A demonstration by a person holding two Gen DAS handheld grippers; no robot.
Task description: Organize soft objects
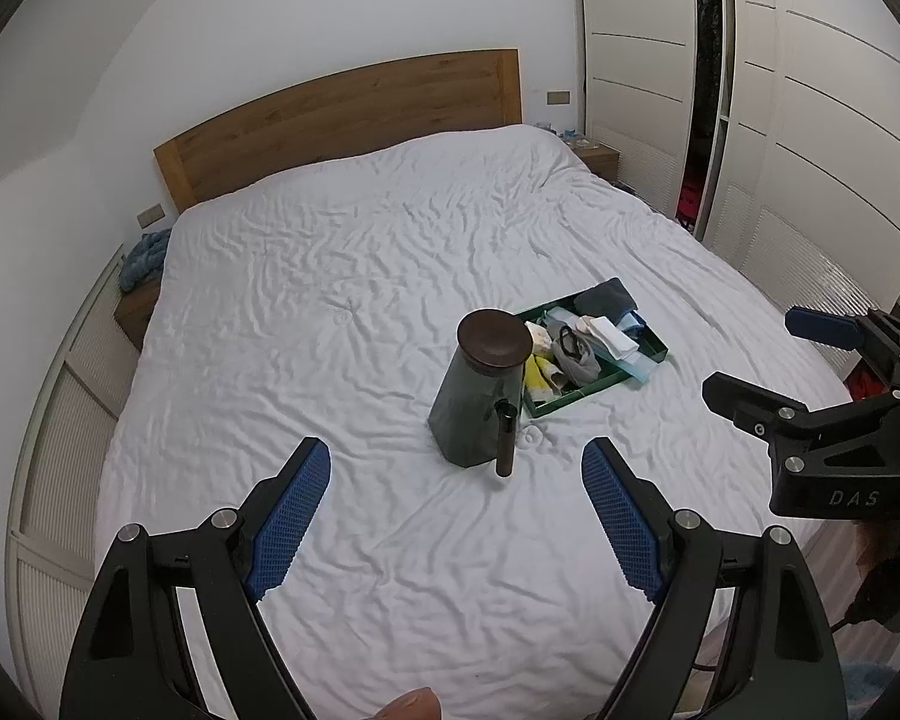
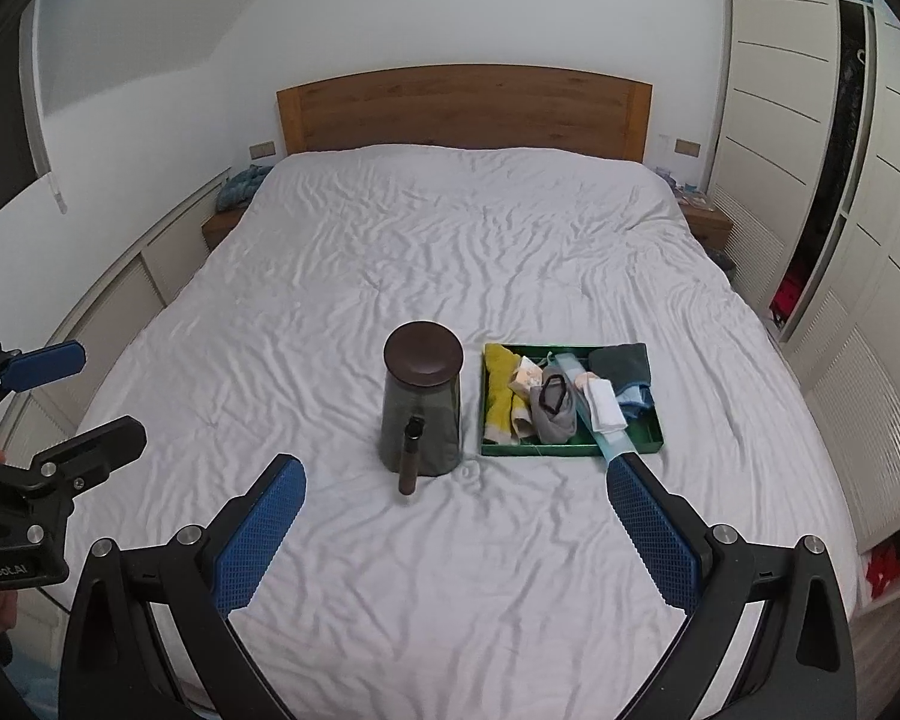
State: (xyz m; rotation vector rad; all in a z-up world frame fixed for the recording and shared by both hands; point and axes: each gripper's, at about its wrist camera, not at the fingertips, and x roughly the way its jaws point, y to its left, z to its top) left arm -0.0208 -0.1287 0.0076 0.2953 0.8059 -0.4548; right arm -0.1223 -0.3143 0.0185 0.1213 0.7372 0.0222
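2 grippers hover over the white bed (image 2: pixel 390 570), both with fingers spread wide and nothing between them: the left gripper (image 1: pixel 456 516) and the right gripper (image 2: pixel 456 525). Just right of the dark lidded jug (image 2: pixel 421 402) sits the green tray (image 2: pixel 651 438), holding the soft objects: a yellow cloth (image 2: pixel 499 387), grey sock (image 2: pixel 551 411), white fold (image 2: pixel 606 408) and dark towel (image 2: pixel 621 363).
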